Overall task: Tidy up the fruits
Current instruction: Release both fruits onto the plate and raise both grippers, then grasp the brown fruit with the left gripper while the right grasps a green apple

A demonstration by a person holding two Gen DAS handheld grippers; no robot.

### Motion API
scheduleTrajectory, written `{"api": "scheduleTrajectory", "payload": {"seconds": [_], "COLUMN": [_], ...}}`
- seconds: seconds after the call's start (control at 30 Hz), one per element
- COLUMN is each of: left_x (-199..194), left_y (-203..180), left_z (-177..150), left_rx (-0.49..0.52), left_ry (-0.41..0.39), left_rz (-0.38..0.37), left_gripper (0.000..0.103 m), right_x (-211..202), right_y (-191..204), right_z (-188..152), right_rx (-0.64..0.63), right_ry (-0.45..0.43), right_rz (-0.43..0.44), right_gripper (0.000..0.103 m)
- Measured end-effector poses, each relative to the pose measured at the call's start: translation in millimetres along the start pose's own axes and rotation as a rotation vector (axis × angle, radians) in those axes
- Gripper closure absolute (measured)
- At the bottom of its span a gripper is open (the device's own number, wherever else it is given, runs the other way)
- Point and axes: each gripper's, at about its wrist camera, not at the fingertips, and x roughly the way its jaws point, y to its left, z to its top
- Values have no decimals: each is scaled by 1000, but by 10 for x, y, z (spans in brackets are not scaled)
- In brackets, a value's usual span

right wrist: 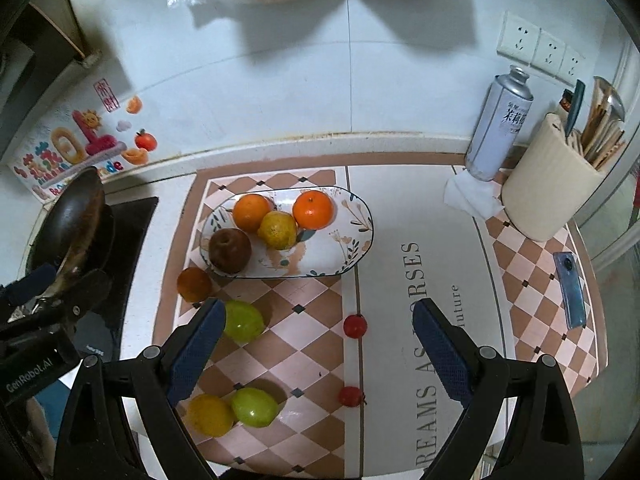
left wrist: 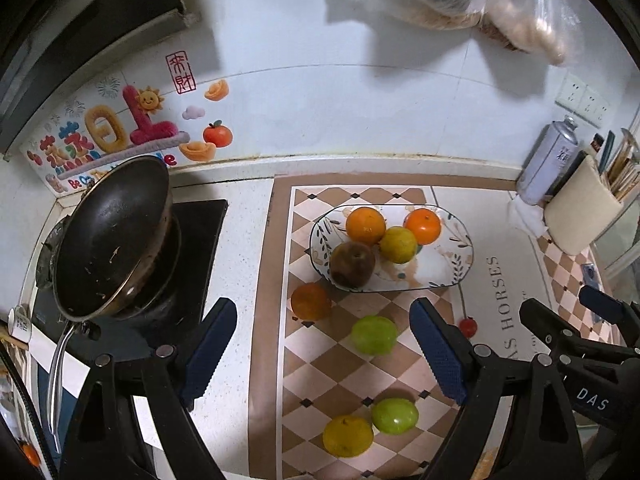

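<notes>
An oval patterned plate (left wrist: 448,268) (right wrist: 344,252) holds two oranges (left wrist: 365,226) (right wrist: 313,209), a yellow citrus (left wrist: 398,245) (right wrist: 277,230) and a brown fruit (left wrist: 352,263) (right wrist: 230,251). On the checkered mat lie a dark orange (left wrist: 311,301) (right wrist: 194,284), two green fruits (left wrist: 374,335) (right wrist: 244,320), a yellow fruit (left wrist: 348,436) (right wrist: 210,415) and two small red tomatoes (right wrist: 355,325). My left gripper (left wrist: 324,356) is open and empty above the mat, with the near green fruit between its fingers' line. My right gripper (right wrist: 318,354) is open and empty above the tomatoes.
A black wok (left wrist: 112,240) sits on the stove at the left. A spray can (right wrist: 498,124), a beige utensil holder (right wrist: 550,184), tissue (right wrist: 470,196) and a blue phone (right wrist: 572,290) stand at the right. Tiled wall behind.
</notes>
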Motion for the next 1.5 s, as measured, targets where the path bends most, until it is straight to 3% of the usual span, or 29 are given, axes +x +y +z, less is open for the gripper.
{"api": "scheduleTrajectory", "payload": {"seconds": [0.3,0.57,0.67,0.87,1.0,1.13,1.17,1.2,1.27,1.37,1.5], "left_x": [-264,-173,-6,515,846,1169,1242,1312,1448,1663,1971], "left_y": [60,182,286,608,785,866,868,865,841,786,654], "left_z": [-81,-67,-58,-143,-203,-208,-193,-170,-125,-39,66], "left_rx": [-23,-67,-86,-126,-166,-206,-216,-227,-250,-280,-244], "left_ry": [-61,-51,-15,85,179,267,286,304,335,381,435], "left_rz": [3,32,75,229,258,237,226,213,168,93,58], "left_gripper": [15,14,2,2,2,2,2,2,2,2,2], "right_x": [-261,13,356,1309,1946,2397,2469,2529,2540,2512,2489], "right_y": [52,78,146,425,658,826,861,884,882,776,546], "right_z": [-69,-23,-10,-106,-234,-348,-375,-391,-401,-418,-406], "right_rx": [6,21,17,-7,-34,-57,-68,-82,-96,-91,-58], "right_ry": [-36,17,84,278,394,475,485,494,481,487,497], "right_rz": [25,76,128,229,265,285,289,287,275,272,248], "right_gripper": [6,6,6,6,6,9,16,29,38,38,38]}}
